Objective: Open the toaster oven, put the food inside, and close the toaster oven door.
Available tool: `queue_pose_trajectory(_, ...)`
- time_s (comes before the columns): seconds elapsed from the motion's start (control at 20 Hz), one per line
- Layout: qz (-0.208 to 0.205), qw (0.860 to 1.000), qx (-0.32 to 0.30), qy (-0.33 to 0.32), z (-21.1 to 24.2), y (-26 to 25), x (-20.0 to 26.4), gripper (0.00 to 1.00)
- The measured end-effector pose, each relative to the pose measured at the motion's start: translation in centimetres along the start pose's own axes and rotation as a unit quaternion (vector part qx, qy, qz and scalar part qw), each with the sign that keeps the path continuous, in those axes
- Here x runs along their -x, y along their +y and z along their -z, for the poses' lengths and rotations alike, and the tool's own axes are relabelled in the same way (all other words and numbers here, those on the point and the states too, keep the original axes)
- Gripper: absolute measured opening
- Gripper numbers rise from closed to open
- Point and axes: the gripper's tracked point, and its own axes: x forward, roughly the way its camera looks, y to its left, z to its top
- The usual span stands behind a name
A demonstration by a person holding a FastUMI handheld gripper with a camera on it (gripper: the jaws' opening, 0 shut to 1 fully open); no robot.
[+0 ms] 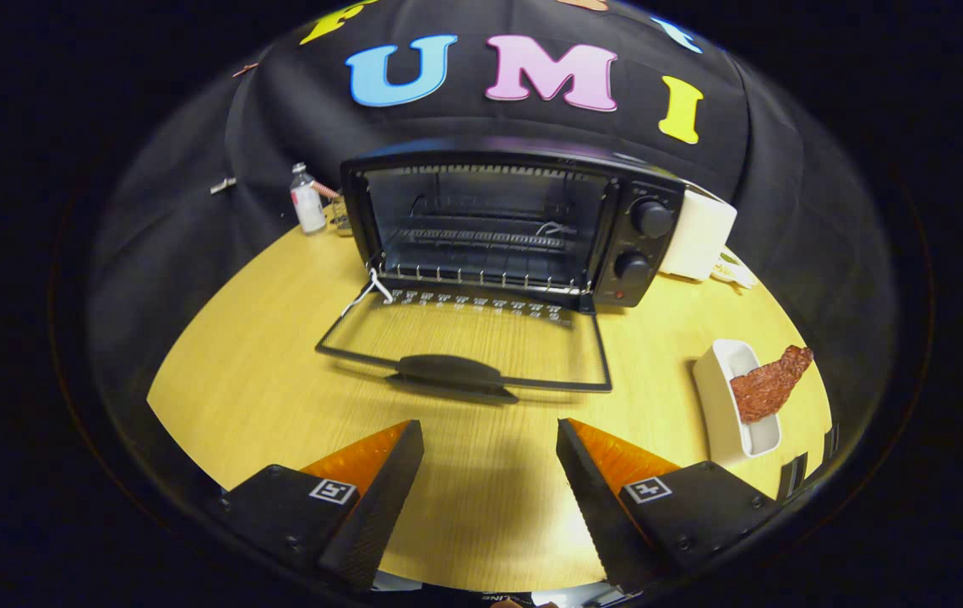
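While my view takes in the wooden table, the toaster oven sits at upper center, its glass door dropped flat toward me. At right, a white dish carries the reddish-brown food. At the bottom, my gripper hangs wide open, holding nothing. A small bottle stands upper left.

black cloth wall behind a light wooden table.

No readable text on the toaster oven, small bottle label too blurred to read
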Motion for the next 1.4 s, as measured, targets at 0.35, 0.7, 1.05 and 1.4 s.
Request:
queue_pose_trajectory(0.35,0.028,0.998,-0.002,-0.053,-5.4,-7.5,4.9,0.98)
queue_pose_trajectory(0.7,0.04,0.999,-0.025,-0.021,-5.3,-18.4,5.8,0.99)
queue_pose_trajectory(1.05,0.028,0.998,-0.063,0.002,-5.1,-29.2,3.9,0.98)
queue_pose_trajectory(1.4,-0.046,0.991,-0.104,0.067,-1.6,-32.6,-0.4,0.98)
